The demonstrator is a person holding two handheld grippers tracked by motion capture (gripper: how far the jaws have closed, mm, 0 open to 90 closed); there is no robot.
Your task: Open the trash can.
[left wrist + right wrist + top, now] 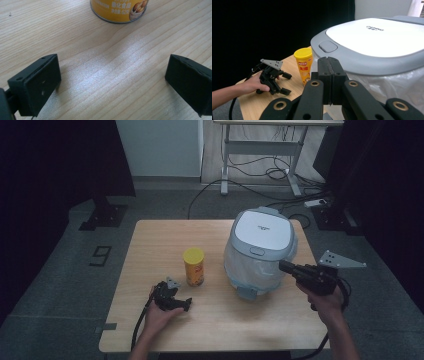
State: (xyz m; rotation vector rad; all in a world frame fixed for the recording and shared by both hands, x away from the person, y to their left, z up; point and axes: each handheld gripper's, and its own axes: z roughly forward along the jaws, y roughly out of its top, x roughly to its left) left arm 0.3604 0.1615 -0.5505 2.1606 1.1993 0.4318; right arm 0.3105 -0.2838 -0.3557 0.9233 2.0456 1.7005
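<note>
High view: our left gripper (186,304) rests on the wooden surface (150,250), fingers spread, nothing between them. The yellow snack can (193,266) stands upright just beyond it. Our right gripper (284,266) is held off the surface, its tip at the right side of the lidded bin (260,251), which has a plastic liner showing under the lid.

Left gripper view: fingers (37,85) wide apart over bare wood, the can base (119,11) ahead, not touching.

Right gripper view: fingers (329,75) pressed flat together, gripping nothing, just beside the bin's lid rim (362,62); the can (304,66) and the left gripper (286,83) sit farther off.
</note>
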